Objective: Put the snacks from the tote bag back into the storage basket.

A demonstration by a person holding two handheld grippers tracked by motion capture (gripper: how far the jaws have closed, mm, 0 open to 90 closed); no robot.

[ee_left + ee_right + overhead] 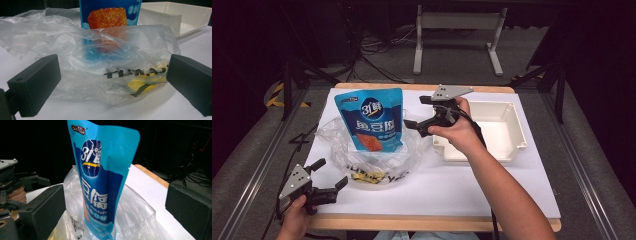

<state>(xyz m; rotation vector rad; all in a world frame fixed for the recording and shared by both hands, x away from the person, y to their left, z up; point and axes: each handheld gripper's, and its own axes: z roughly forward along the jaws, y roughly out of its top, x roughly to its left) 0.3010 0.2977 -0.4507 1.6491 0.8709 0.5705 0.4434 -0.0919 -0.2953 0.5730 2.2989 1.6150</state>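
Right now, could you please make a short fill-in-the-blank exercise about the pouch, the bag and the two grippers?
1. The blue snack pouch stands upright inside the clear ____ bag.
2. The left gripper and the right gripper both have their fingers ____.
3. The white tray beside the bag is ____.

Missing words: plastic; open; empty

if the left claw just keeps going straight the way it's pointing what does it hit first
Most likely the clear plastic bag: the left claw is open and aimed at the bag's crumpled near side with its black lettering. The blue snack pouch stands inside, farther back. The exact gap is hard to judge.
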